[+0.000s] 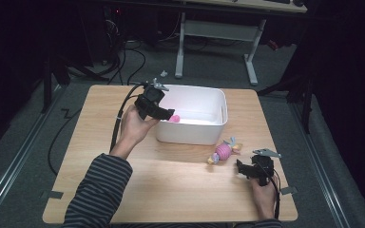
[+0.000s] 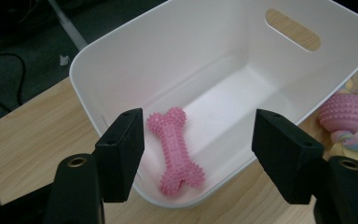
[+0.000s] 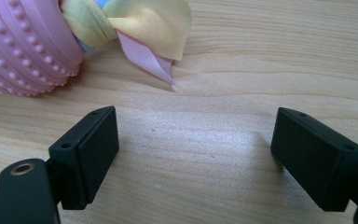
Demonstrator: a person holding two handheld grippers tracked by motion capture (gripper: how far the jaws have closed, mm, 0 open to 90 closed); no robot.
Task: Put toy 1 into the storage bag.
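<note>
My left gripper [image 1: 164,113] hangs over the near left corner of the white bin [image 1: 218,107], jaws apart and empty, and the pink bone toy [image 2: 175,149] lies loose on the bin's floor just beneath them. My right gripper [image 1: 243,169] rests on the wooden table [image 1: 171,190] in front of the bin, released as well, with nothing between its jaws. The knobbly pink ball toy [image 1: 224,151], knotted with pastel cloth, lies just outside the bin's front wall, near that right gripper. By my reading the bone is delivered and the ball is next: the right gripper must move forward, straddle the ball, close, then lift it over the rim. Beyond the bin the room is dim: grey carpet, trailing cables, a white desk frame [image 1: 216,33].
</note>
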